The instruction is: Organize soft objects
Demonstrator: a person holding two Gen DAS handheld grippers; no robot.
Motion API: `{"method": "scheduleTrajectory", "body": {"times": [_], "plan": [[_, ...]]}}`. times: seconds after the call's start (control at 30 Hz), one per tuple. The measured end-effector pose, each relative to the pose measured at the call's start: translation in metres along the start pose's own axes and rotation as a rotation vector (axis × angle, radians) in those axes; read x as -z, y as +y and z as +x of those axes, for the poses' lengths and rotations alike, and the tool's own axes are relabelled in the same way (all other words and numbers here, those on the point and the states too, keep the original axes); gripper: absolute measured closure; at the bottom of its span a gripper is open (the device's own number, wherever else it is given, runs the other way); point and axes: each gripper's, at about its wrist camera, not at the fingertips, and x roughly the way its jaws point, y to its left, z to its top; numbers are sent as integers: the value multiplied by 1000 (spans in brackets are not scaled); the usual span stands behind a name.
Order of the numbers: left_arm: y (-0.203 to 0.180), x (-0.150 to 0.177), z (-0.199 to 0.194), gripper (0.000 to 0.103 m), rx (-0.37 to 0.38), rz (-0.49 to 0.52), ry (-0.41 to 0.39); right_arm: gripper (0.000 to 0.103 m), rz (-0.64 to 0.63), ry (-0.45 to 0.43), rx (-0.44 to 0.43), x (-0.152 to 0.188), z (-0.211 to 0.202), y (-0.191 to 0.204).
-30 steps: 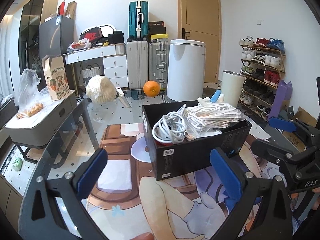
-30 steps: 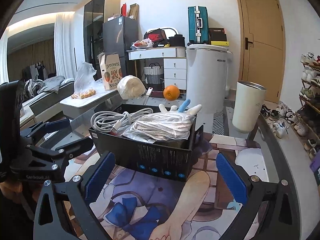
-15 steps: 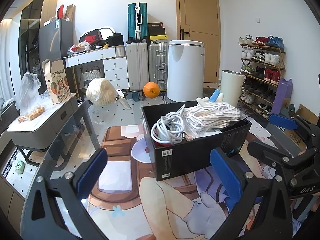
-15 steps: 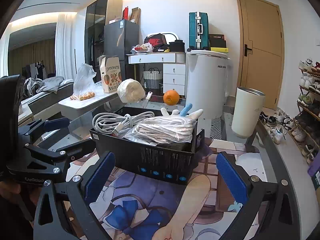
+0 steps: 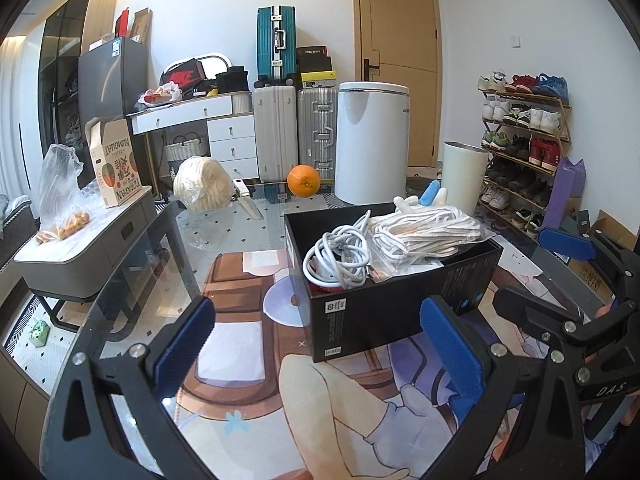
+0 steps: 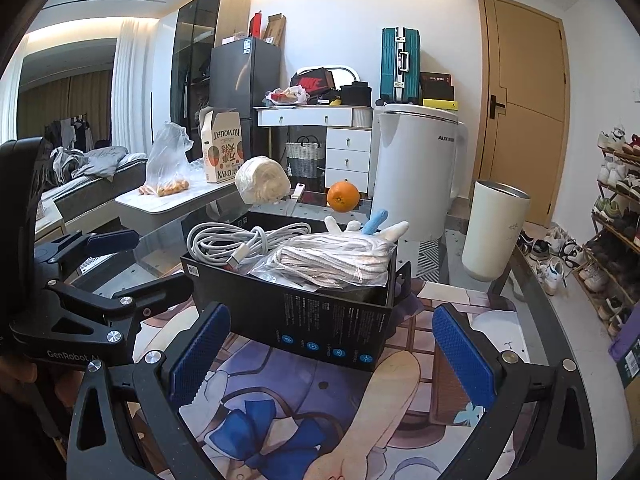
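Observation:
A black box [image 5: 400,304] [image 6: 320,320] stands on the printed mat on the glass table. In it lie a coiled white cable [image 5: 340,256] [image 6: 236,240], a bagged white rope [image 5: 424,232] [image 6: 336,260] and white and blue glove fingers [image 5: 430,196] [image 6: 372,224]. My left gripper [image 5: 316,352] is open and empty, just in front of the box. My right gripper [image 6: 328,356] is open and empty, in front of the box's other side; it also shows at the right of the left wrist view [image 5: 560,280].
On the far part of the table lie a wrapped pale ball [image 5: 202,184] [image 6: 262,180], a knife [image 5: 246,196] and an orange [image 5: 303,181] [image 6: 343,197]. A cream cup [image 6: 494,236] stands at the right. A grey side table [image 5: 84,248] with a bag stands left.
Both views have risen and drawn back slightly from the box. Both grippers stay open and empty; the box contents have not moved.

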Motion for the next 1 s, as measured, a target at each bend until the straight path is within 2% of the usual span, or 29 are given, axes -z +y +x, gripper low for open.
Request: {"method": "scheduleTrajectory", "body": {"times": [1.0], "plan": [[-2, -1, -3, 0, -6, 8, -8, 0, -3, 2, 2, 0, 0, 3]]}}
